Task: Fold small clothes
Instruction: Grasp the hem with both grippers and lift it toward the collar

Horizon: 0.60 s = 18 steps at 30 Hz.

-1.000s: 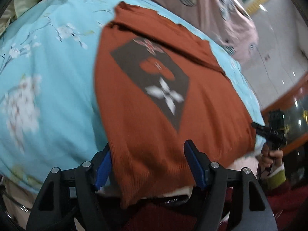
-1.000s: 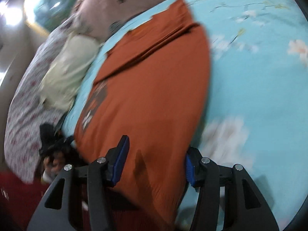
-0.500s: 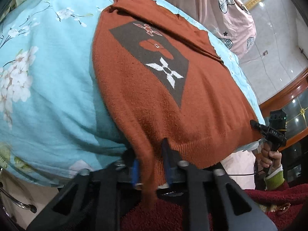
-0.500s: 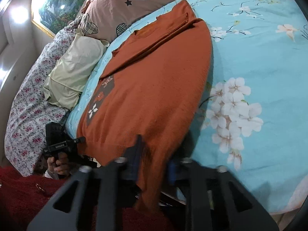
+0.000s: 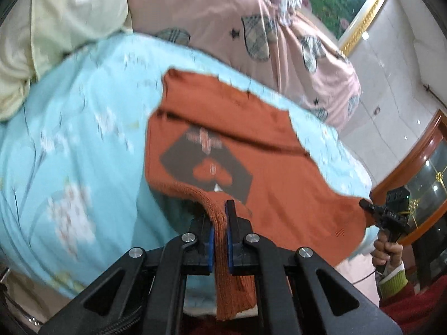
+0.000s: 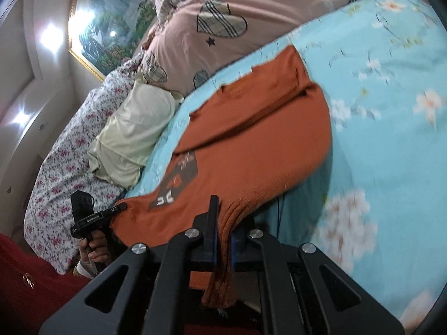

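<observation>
Left wrist view: left gripper (image 5: 219, 224) pinched tight on the ribbed hem of the orange sweater (image 5: 223, 128), which lies on the blue floral quilt (image 5: 69, 145) near its front edge. Right gripper (image 6: 223, 223) likewise clamps the hem's other corner, apparently so both raise it together, folding toward the collar.
</observation>
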Available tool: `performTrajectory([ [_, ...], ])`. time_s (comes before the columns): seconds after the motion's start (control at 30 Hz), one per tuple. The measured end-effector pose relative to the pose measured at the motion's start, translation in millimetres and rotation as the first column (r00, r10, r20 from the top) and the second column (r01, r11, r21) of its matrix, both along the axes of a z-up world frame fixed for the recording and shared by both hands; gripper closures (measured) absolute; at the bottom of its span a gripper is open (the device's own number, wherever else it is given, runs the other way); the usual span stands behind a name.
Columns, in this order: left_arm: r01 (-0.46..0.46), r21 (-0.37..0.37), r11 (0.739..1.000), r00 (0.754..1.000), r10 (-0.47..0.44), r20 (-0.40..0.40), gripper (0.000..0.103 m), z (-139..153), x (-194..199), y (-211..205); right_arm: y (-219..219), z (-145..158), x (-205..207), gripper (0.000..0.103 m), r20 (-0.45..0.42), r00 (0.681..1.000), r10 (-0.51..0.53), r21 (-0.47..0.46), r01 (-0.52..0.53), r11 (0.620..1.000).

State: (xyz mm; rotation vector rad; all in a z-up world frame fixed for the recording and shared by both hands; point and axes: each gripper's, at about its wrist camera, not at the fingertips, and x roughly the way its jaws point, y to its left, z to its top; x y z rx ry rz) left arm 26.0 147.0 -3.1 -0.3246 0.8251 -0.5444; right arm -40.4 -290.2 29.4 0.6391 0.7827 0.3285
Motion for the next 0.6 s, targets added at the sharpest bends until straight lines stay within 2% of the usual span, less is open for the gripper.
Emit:
performTrajectory([
  [0.17,-0.054,-0.019,0.998,0.995,0.055,0.079,0.098,21.3,39.7,-6.0,-9.9,18.0,45.2,0.096,0.065,0.998,-0.014,-0.037,0.016,0.999],
  [0.23,-0.079,-0.018,0.997,0.991,0.080,0.112,0.098,26.4,61.4,-10.0,-12.1,22.4,70.9,0.096,0.082,0.997,-0.017,-0.082,0.024,0.996],
  [0.47,-0.167,-0.006,0.986,0.975,0.166,0.145,0.098,40.0,149.6,-31.3,-25.7,32.3,161.0,0.096,0.098,0.993,-0.063,-0.211,0.083,0.974],
  [0.6,-0.200,0.011,0.980,0.973,0.197,0.118,0.098,32.2,204.7,-43.3,-36.6,29.5,210.6,0.096,0.085,0.993,-0.085,-0.253,0.104,0.962],
])
